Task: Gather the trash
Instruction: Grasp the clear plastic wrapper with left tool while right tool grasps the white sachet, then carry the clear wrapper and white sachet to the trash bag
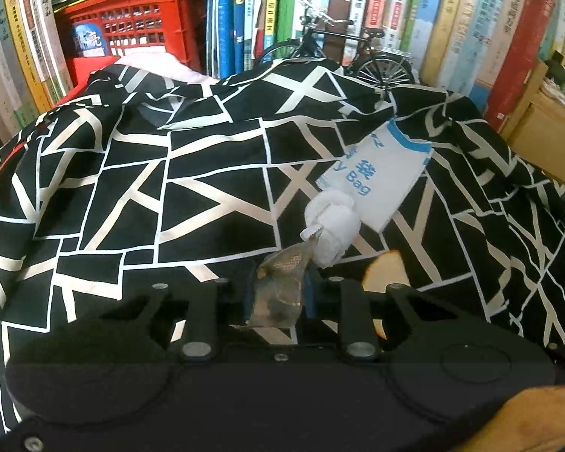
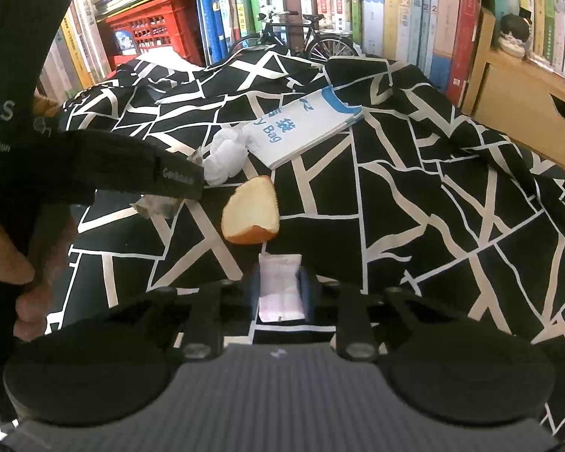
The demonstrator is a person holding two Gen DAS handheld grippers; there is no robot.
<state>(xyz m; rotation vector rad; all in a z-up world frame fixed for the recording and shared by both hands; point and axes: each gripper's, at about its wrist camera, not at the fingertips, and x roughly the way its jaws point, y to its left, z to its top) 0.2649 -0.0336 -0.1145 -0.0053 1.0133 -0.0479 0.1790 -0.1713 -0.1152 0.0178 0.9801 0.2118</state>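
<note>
At the far left of the black cloth with white crackle lines (image 2: pixel 414 203), the left gripper (image 1: pixel 277 293) has its jaws nearly together on a crumpled, translucent brownish mesh wrapper (image 1: pixel 282 282), which looks pinched between the blue pads, its tip touching a knotted white tissue wad (image 1: pixel 333 226). In the right wrist view that same gripper comes in from the left, held by a person's hand (image 2: pixel 15 263), with the wrapper showing under its fingers. Next to the right lies the tissue wad against a flat white paper bag with blue print (image 2: pixel 309 128), then a pale bread slice with a brown crust (image 2: pixel 252 211), loose on the cloth. Rightmost, the right gripper (image 2: pixel 280 293) is closed narrowly on a small white sachet with pink print (image 2: pixel 280 286), just in front of the bread. To do this step well, I judge both grips should be confirmed firm, then lifted straight up so neither drags cloth nor nudges the tissue or bread, which remain to be gathered.
</note>
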